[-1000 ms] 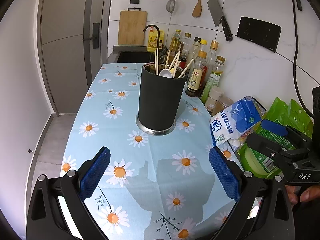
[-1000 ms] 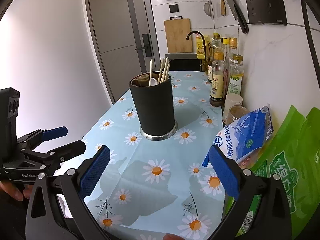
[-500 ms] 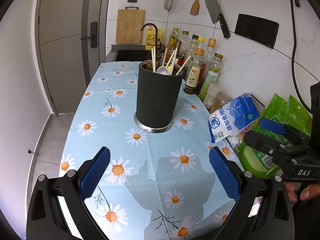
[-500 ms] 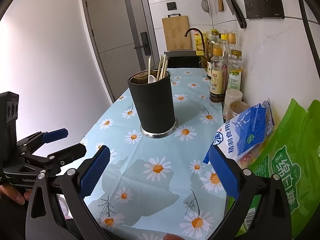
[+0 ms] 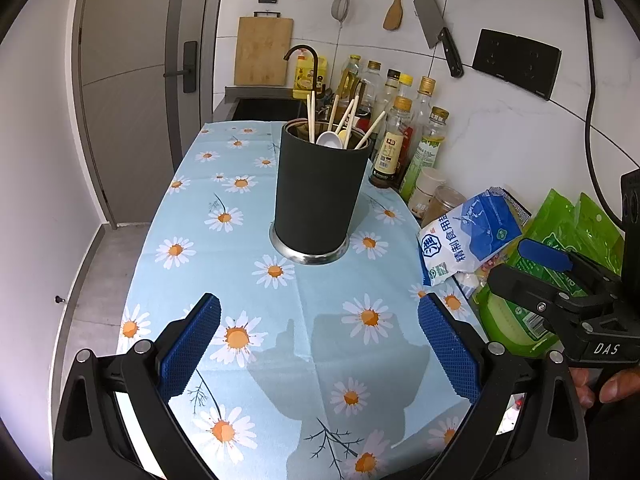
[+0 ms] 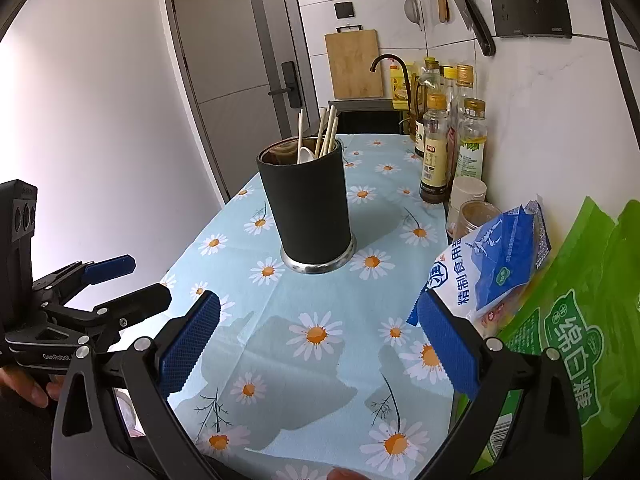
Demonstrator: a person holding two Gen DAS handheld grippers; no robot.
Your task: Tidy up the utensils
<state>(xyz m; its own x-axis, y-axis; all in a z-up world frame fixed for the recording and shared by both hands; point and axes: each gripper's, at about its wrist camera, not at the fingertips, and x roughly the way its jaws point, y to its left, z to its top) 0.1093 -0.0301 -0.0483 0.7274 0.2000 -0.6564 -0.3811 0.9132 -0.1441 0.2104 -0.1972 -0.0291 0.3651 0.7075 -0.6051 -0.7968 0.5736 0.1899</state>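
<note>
Compared with one second ago, very little is different: both my grippers are at almost the same place over the near end of the table, and the black utensil holder (image 5: 318, 196) stands in the same spot on the daisy tablecloth (image 5: 240, 264), only a little lower in the left view. My left gripper (image 5: 319, 350) has its blue pads spread wide with nothing between them, and my right gripper (image 6: 318, 350) is also spread wide and carries nothing. The holder is upright on its silver base, well apart from both grippers, in the middle of the cloth. Inside it I see several pale chopsticks (image 5: 310, 118) leaning at different angles and a white spoon (image 5: 330, 139) with its bowl up. Along the wall side stand sauce bottles (image 5: 394, 148), then a blue and white bag (image 5: 472, 236) and green packages (image 6: 576, 344) just beside my right gripper.
</note>
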